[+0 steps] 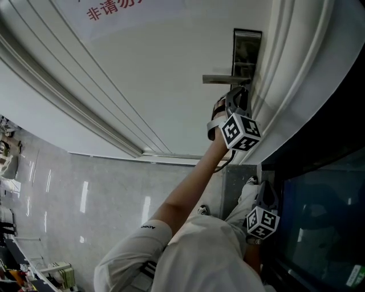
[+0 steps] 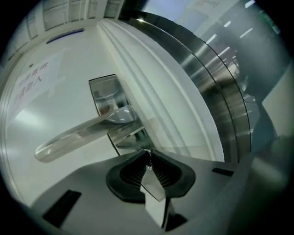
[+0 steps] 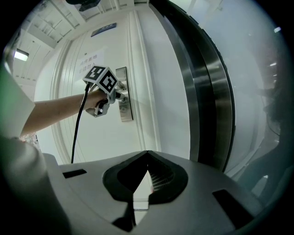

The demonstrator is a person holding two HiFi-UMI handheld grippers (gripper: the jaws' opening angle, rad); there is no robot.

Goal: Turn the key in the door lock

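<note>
A steel lock plate (image 1: pixel 247 51) with a lever handle (image 1: pixel 225 78) sits near the edge of the white door (image 1: pixel 142 68). My left gripper (image 1: pixel 238 96) is pressed up to the plate just under the handle. In the left gripper view, the handle (image 2: pixel 82 133) and plate (image 2: pixel 108 94) lie close ahead. There the left gripper (image 2: pixel 147 152) is shut on a small metal key (image 2: pixel 147 156), of which only a glint shows at the jaw tips. My right gripper (image 1: pixel 255 188) hangs low by the person's side, away from the door. Its jaws (image 3: pixel 147 153) meet with nothing between them.
A paper notice with red characters (image 1: pixel 108 8) is stuck on the door. A curved steel frame (image 2: pixel 216 92) and a dark glass panel (image 1: pixel 319 217) border the door on the lock side. The person's bare forearm (image 1: pixel 188 188) reaches to the lock over a grey tiled floor (image 1: pixel 85 194).
</note>
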